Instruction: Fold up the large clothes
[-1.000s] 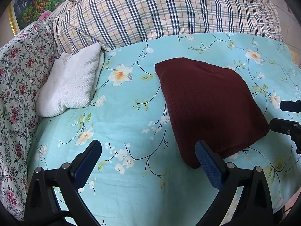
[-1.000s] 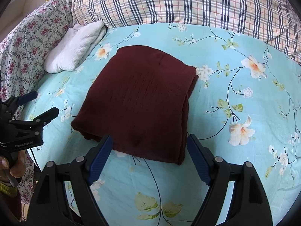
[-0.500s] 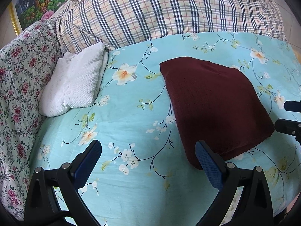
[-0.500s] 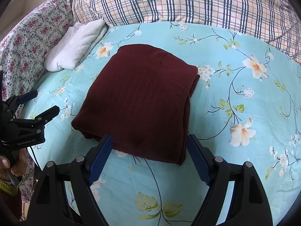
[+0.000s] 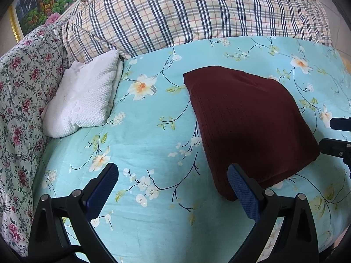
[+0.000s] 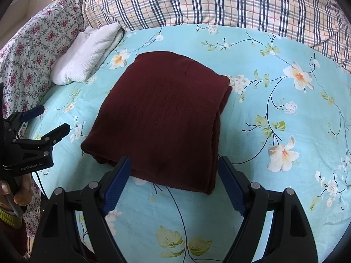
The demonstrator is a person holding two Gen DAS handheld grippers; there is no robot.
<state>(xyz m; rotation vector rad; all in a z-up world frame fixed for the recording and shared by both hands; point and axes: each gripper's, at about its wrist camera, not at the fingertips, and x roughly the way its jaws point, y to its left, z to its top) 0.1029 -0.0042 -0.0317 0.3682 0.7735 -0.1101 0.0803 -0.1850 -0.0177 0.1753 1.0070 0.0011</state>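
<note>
A dark maroon garment (image 6: 162,120), already folded into a thick, roughly square bundle, lies flat on a bed covered with a pale turquoise sheet (image 6: 274,197) printed with white and orange blossoms. The bundle sits toward the near edge of the bed, about midway along it, with its stacked layers showing on the right side. Two handheld grippers hover above the near edge, neither touching the cloth. The right gripper (image 6: 175,182) has its blue-padded fingers spread wide apart and empty, pointing down at the bundle's near edge. The left gripper (image 5: 173,188) is likewise wide apart and empty, aimed at bare sheet just left of the bundle's near left corner. A person's hand (image 6: 13,195) grips the left tool's handle at the picture's left edge. The fold looks finished or nearly so. The likely risk from here is that a gripper closing on only the top layer and lifting would peel the stack open and undo the fold; the pads could also pinch the bedsheet along with the garment and drag it. Counted: one maroon garment, two grippers, one white textured cushion (image 5: 81,100) near the far left corner, one plaid quilt (image 5: 197,13) heaped along the far edge, and one floral-print cover (image 5: 22,83) down the left side.
</note>
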